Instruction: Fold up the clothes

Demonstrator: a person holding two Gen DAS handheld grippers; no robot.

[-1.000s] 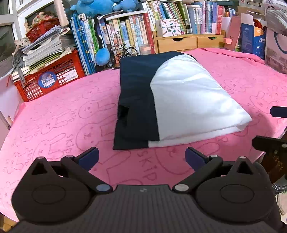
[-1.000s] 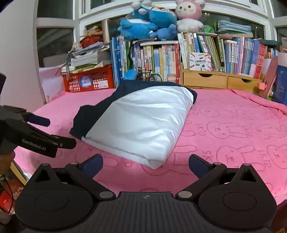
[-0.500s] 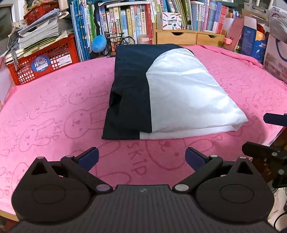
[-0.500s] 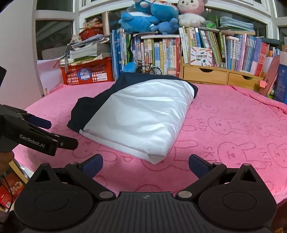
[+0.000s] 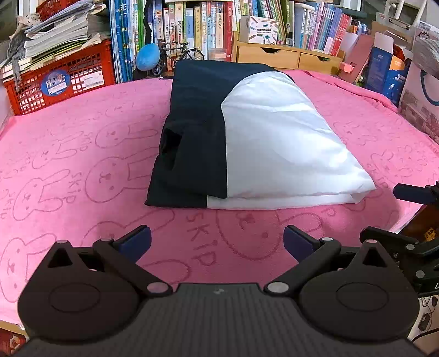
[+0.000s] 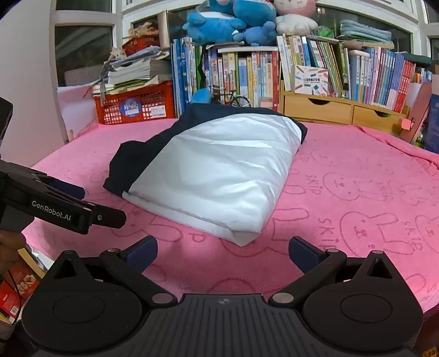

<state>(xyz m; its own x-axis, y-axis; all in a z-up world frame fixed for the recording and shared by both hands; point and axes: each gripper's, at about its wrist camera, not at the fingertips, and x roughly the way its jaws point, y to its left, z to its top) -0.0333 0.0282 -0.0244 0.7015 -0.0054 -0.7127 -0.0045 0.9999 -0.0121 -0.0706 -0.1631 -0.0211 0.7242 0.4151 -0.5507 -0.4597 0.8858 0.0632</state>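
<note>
Nearest, the left gripper [image 5: 216,241] and right gripper [image 6: 222,251] hover with fingers spread wide and empty above the pink towel [image 5: 82,170]. Beyond them the folded navy-and-white garment [image 5: 247,137] lies mid-towel, unobstructed. Farther back stand a red crate [image 5: 59,79], books [image 5: 192,27] and wooden drawers [image 5: 288,56]

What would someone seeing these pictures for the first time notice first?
Most striking is the folded navy and white garment, lying in the middle of the pink bunny-print towel that covers the table. Both the left gripper and the right gripper hover just short of its near edge, jaws open and empty. Behind it, a crowded row of books topped with blue plush toys fills the background.
</note>
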